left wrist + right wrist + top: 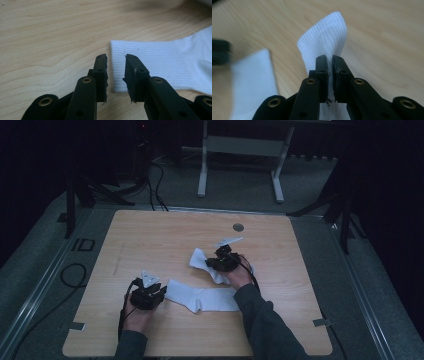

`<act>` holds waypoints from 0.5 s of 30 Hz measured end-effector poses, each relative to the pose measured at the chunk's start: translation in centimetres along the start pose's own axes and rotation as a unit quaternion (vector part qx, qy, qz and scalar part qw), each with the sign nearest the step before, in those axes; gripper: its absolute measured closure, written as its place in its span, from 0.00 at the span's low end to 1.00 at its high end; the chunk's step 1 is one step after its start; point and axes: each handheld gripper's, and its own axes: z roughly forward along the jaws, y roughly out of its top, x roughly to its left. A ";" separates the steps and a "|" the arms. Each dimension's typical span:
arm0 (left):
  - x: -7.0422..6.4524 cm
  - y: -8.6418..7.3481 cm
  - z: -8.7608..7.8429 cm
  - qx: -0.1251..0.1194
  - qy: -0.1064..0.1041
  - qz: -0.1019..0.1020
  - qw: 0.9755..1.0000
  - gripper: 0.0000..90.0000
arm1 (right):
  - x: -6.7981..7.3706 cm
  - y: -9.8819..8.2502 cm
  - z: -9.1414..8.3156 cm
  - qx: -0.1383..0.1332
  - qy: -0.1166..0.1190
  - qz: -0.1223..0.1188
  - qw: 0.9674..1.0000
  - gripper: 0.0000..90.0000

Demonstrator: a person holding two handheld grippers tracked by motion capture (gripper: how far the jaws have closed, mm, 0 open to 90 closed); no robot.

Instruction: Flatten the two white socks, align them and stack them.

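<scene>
Pale wood tabletop (150, 240): my right gripper (223, 261) pinches one white sock (324, 42) clear of it, while the second sock (200, 297) lies lengthwise just beside my left gripper (116, 75), jaws narrowly apart astride its cuff.

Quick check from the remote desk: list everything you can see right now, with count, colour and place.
socks: two, white; one flat on the table between the two hands, the other pinched in the right tongs, its end lifted off the wood
table: one, light wood, at the centre of the high view
round plug: one, grey, near the table's far edge
metal frame: one, pale grey, on the floor beyond the table
cables: black, on the floor at far left
left tongs: one, black, jaws apart over the flat sock's ribbed cuff, not pressing it
right tongs: one, black, closed on the second sock
forearms: two, dark sleeves, coming in from the near edge
</scene>
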 end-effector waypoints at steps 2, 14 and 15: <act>0.0 0.0 0.0 0.001 0.001 0.000 1.000 0.79 | 0.0 0.3 -0.9 -0.009 0.003 -0.002 1.000 0.93; -0.4 0.1 0.6 0.007 0.004 0.014 1.000 0.78 | 0.9 1.8 -10.0 -0.084 0.007 -0.042 0.996 0.93; -0.4 0.1 0.6 0.007 0.005 0.014 1.000 0.78 | 1.1 1.8 -10.5 -0.089 0.010 -0.043 0.995 0.93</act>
